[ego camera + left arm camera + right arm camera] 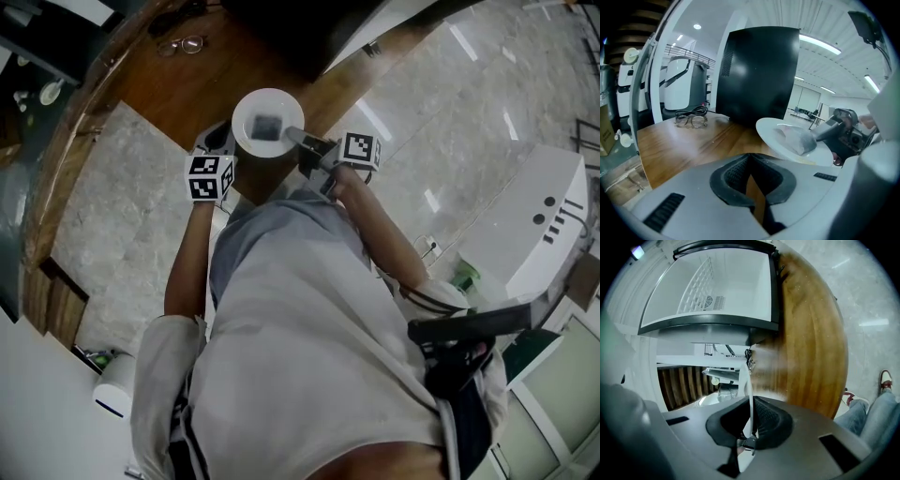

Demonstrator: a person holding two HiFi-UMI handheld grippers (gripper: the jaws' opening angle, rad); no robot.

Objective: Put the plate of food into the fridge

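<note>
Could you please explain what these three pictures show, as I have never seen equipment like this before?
There is no robot here: a person holds a two-jaw gripper in each hand. The head view looks down from a camera on the person's head. The other two views come from cameras riding on the grippers. The right gripper is clamped on the rim of a white plate carrying a grey piece of food. The left gripper is shut and empty. A wooden table with a pair of glasses on it lies ahead, and the open fridge stands on it.
</note>
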